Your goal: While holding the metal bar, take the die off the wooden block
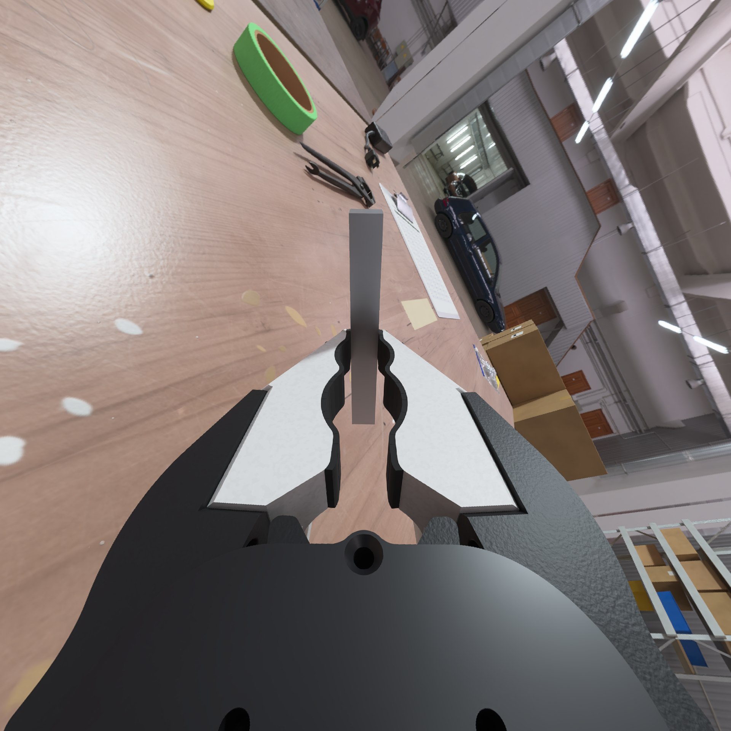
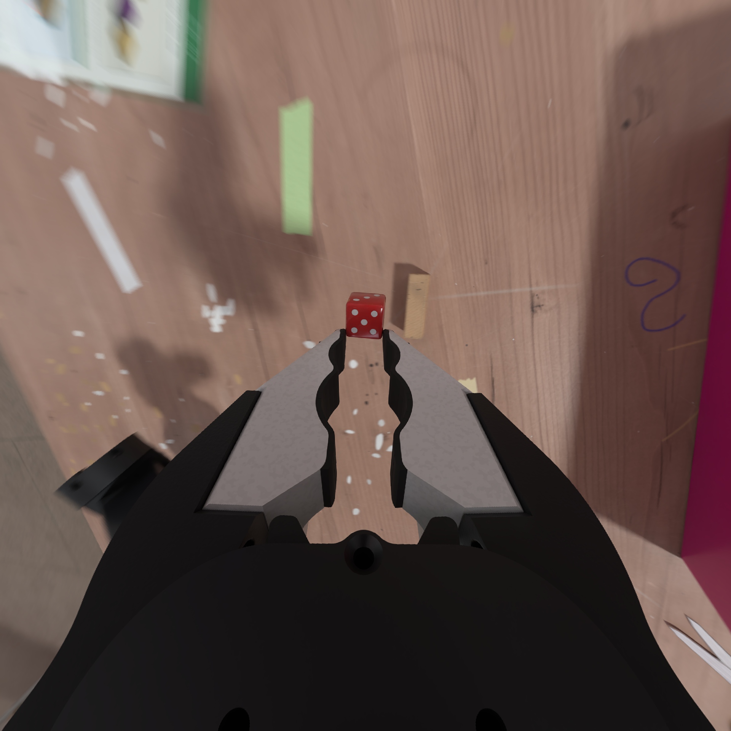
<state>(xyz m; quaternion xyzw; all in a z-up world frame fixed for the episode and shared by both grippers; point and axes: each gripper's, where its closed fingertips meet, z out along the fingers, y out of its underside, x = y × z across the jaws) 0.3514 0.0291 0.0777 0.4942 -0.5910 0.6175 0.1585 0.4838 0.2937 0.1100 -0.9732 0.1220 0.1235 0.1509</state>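
A: What lies on the brown wooden tabletop (image 1: 118,205)?

B: A green tape roll (image 1: 273,77), well beyond the left gripper (image 1: 364,336).

A: And that gripper?

B: Nearly closed, clamping the flat grey metal bar (image 1: 366,277), which juts forward past its tips.

A: The right gripper (image 2: 364,334)?

B: Narrowly parted, pinching the small red white-spotted die (image 2: 365,315) at its fingertips, beside the pale wooden block (image 2: 416,306), clear of it.

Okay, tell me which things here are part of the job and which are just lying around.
Job: metal bar in left claw; red die in right claw; wooden block.
Lying about: green tape roll, pliers, clipboard, green strip.
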